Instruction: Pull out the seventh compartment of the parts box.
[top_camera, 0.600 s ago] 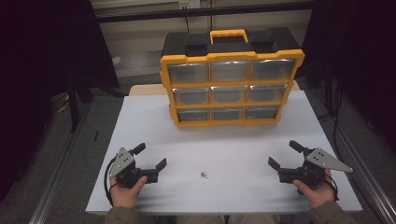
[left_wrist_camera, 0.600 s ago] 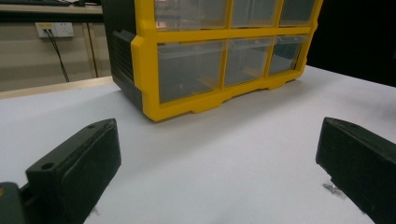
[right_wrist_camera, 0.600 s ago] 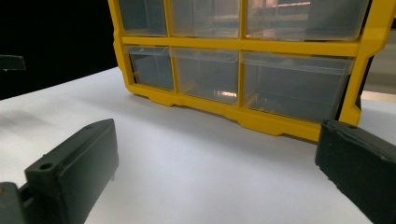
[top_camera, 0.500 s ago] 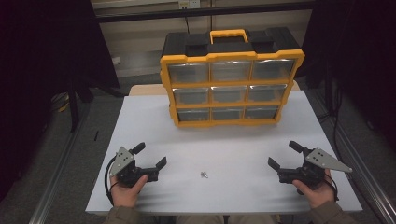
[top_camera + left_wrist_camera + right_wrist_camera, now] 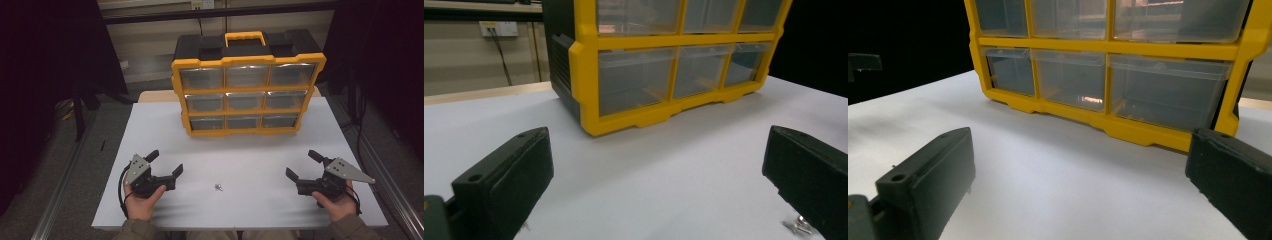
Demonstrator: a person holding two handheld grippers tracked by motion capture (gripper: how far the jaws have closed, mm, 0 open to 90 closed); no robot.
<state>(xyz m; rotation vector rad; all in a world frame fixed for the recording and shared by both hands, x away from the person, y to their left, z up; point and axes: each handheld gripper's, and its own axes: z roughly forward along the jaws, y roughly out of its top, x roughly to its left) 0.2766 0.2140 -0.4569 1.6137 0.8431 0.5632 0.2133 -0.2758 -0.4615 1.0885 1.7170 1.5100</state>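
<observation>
— Screw lies on the bare table, near the front edge, midway between my hands. How would you take it?

— I'd bring my left gripper low, straddle it, and close slowly, since it is tiny.

— Your pose?

— Both hands rest near the front corners, left gripper and right gripper spread wide, empty, aimed toward the drawer cabinet at the back edge.

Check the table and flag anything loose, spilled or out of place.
One thing stands out: a small metal part, perhaps a screw, lies loose on the white table between the open left gripper and open right gripper. The drawer organizer stands upright with all its drawers shut.
</observation>
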